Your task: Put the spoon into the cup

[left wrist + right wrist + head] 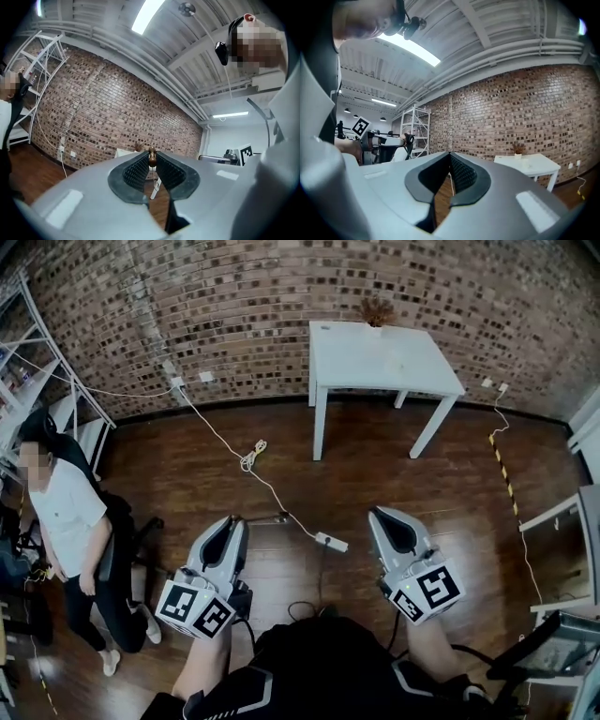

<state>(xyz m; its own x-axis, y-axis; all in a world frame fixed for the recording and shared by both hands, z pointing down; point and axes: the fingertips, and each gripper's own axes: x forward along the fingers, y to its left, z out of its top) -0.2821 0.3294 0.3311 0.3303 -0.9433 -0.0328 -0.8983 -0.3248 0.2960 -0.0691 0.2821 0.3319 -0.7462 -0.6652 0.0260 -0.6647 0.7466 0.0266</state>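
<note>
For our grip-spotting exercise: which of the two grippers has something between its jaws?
The left gripper: a small brown object sits pinched at its jaw tips. On the right gripper the tips meet with nothing between.

A white table (384, 357) bearing a dried plant (377, 311) is standing near the brick wall (234, 306), a white cable (248, 460) is trailing across the wooden floor (450, 512) to a power strip (330, 542), and a person (67, 507) is standing beside a shelving rack (415, 126).
</note>
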